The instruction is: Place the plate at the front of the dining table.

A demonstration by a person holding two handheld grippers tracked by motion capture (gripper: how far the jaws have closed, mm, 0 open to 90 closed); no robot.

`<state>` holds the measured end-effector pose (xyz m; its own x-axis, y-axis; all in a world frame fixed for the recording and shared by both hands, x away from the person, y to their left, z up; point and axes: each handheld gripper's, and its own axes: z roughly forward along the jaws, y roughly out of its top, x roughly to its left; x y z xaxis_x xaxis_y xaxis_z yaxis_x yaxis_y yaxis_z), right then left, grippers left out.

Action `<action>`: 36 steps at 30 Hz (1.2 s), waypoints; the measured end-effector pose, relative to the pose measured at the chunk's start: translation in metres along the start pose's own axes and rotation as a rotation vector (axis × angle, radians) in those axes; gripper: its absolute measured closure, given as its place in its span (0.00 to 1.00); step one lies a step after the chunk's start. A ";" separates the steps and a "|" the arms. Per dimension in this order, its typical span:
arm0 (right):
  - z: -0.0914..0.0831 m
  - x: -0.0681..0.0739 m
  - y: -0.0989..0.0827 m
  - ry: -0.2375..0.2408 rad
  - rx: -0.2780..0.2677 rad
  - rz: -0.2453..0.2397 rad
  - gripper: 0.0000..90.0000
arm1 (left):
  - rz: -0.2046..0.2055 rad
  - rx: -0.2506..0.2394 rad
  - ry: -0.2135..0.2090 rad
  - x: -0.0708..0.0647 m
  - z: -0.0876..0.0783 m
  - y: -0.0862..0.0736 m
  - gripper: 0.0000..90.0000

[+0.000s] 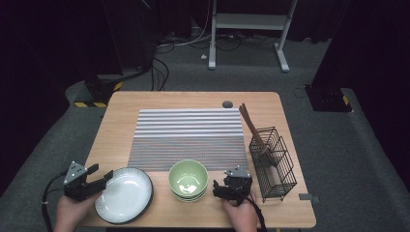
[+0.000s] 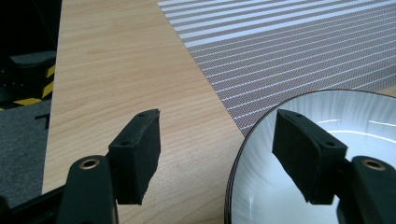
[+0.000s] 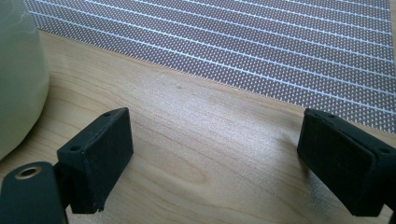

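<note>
A white plate with a dark rim (image 1: 126,197) lies at the table's front left. My left gripper (image 1: 102,173) stands open at its left edge. In the left gripper view (image 2: 217,154) one jaw hangs over the plate (image 2: 364,116) and the other over bare wood, so the rim runs between them untouched. Stacked green bowls (image 1: 188,180) sit at front centre. Just right of them my right gripper (image 1: 227,186) is open over bare wood (image 3: 215,163), with the bowl's pale side (image 3: 16,84) at its left.
A striped grey placemat (image 1: 188,135) covers the middle of the wooden table (image 1: 193,99). A black wire basket (image 1: 275,166) holding brown wooden sticks (image 1: 250,124) stands at the right edge. A small grey disc (image 1: 227,104) lies near the far edge.
</note>
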<state>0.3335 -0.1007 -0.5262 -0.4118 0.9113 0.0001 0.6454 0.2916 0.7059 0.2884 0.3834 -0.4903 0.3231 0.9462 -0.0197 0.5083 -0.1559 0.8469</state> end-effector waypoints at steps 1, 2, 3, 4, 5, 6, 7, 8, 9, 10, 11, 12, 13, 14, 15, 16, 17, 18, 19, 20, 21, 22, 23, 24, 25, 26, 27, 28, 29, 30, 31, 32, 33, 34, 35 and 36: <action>0.000 0.001 0.000 -0.003 0.003 0.001 0.11 | -0.001 0.003 -0.006 0.000 0.000 0.000 0.36; 0.000 0.001 0.000 -0.007 0.004 -0.002 0.11 | 0.002 0.006 -0.007 0.000 0.000 -0.001 0.36; 0.001 0.001 0.000 -0.011 0.005 -0.007 0.11 | 0.001 0.006 -0.007 0.001 -0.001 -0.001 0.36; 0.001 0.001 0.001 -0.012 0.005 -0.005 0.11 | -0.004 0.002 -0.011 0.001 -0.001 -0.001 0.36; 0.001 0.001 0.001 -0.012 0.005 -0.005 0.11 | -0.007 -0.001 -0.014 0.001 -0.002 -0.002 0.36; 0.001 0.001 0.001 -0.013 0.005 -0.005 0.11 | -0.008 -0.002 -0.016 0.001 -0.002 -0.002 0.36; 0.001 0.001 0.001 -0.014 0.005 -0.004 0.11 | -0.006 -0.001 -0.016 0.001 -0.002 -0.002 0.36; 0.001 0.001 0.001 -0.014 0.005 -0.004 0.11 | -0.006 -0.001 -0.016 0.001 -0.002 -0.002 0.37; 0.001 0.001 0.001 -0.014 0.005 -0.004 0.11 | -0.003 0.001 -0.019 0.001 -0.001 -0.002 0.37; 0.001 0.001 0.001 -0.014 0.005 -0.004 0.11 | -0.003 0.005 -0.024 0.001 0.000 -0.002 0.37; 0.001 0.001 0.001 -0.014 0.005 -0.004 0.11 | -0.007 0.005 -0.029 0.001 0.001 -0.002 0.37; 0.001 0.001 0.001 -0.014 0.005 -0.004 0.11 | -0.013 0.007 -0.034 0.001 0.001 -0.003 0.37; 0.001 0.001 0.001 -0.014 0.005 -0.003 0.11 | -0.013 0.008 -0.036 0.001 0.002 -0.003 0.37; 0.001 0.001 0.001 -0.014 0.005 -0.004 0.11 | -0.010 0.011 -0.037 0.000 0.002 -0.003 0.37; 0.001 0.001 0.001 -0.014 0.005 -0.004 0.11 | -0.010 0.011 -0.037 0.000 0.002 -0.003 0.37; 0.001 0.002 0.001 -0.015 0.005 -0.002 0.11 | -0.006 0.021 -0.044 -0.001 0.004 -0.003 0.36; 0.001 0.002 0.001 -0.016 0.005 -0.003 0.11 | -0.004 0.022 -0.045 -0.001 0.005 -0.003 0.36; 0.001 0.002 0.001 -0.015 0.005 -0.003 0.11 | -0.001 0.021 -0.046 -0.001 0.006 -0.003 0.35; 0.001 0.002 0.001 -0.015 0.005 -0.003 0.11 | 0.000 0.021 -0.047 -0.001 0.006 -0.002 0.35; 0.001 0.002 0.001 -0.015 0.005 -0.003 0.11 | 0.000 0.021 -0.047 -0.001 0.006 -0.002 0.35; 0.001 0.002 0.001 -0.015 0.005 -0.003 0.11 | -0.002 0.021 -0.050 -0.001 0.006 -0.002 0.35; 0.001 0.002 0.001 -0.015 0.005 -0.003 0.11 | -0.001 0.023 -0.053 -0.002 0.006 -0.002 0.35; 0.001 0.002 0.001 -0.015 0.005 -0.003 0.11 | 0.001 0.024 -0.053 -0.002 0.006 -0.002 0.35; 0.001 0.002 0.001 -0.015 0.005 -0.003 0.11 | 0.001 0.026 -0.055 -0.002 0.007 -0.003 0.35; 0.001 0.002 0.001 -0.016 0.005 -0.003 0.11 | 0.001 0.028 -0.055 -0.002 0.007 -0.003 0.35; 0.001 0.002 0.001 -0.016 0.005 -0.003 0.11 | -0.001 0.030 -0.057 -0.002 0.007 -0.003 0.35; 0.001 0.002 0.001 -0.016 0.005 -0.003 0.11 | -0.003 0.030 -0.059 -0.002 0.007 -0.003 0.35; 0.001 0.002 0.001 -0.016 0.005 -0.003 0.11 | -0.003 0.030 -0.059 -0.002 0.007 -0.003 0.35; 0.001 0.002 0.001 -0.017 0.004 -0.001 0.12 | 0.003 0.028 -0.058 -0.001 0.007 -0.003 0.35; 0.001 0.002 0.001 -0.018 0.004 -0.001 0.12 | -0.002 0.027 -0.060 -0.001 0.006 -0.003 0.35; 0.001 0.002 0.001 -0.018 0.004 -0.001 0.12 | -0.004 0.027 -0.061 -0.001 0.006 -0.003 0.34; 0.001 0.002 0.001 -0.018 0.004 -0.001 0.12 | -0.004 0.027 -0.061 -0.001 0.006 -0.003 0.34; 0.001 0.002 0.001 -0.019 0.004 -0.001 0.12 | -0.004 0.026 -0.060 0.000 0.006 -0.003 0.34; 0.001 0.002 0.001 -0.019 0.004 0.000 0.12 | -0.004 0.023 -0.061 0.000 0.006 -0.002 0.34; 0.001 0.002 0.001 -0.019 0.004 0.000 0.12 | -0.008 0.022 -0.061 0.000 0.006 -0.002 0.35; 0.001 0.002 0.001 -0.019 0.004 0.000 0.12 | -0.010 0.018 -0.059 0.000 0.005 -0.002 0.35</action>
<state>0.3342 -0.0986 -0.5263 -0.3997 0.9166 -0.0136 0.6479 0.2930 0.7031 0.2917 0.3823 -0.4950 0.3644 0.9293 -0.0602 0.5259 -0.1520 0.8368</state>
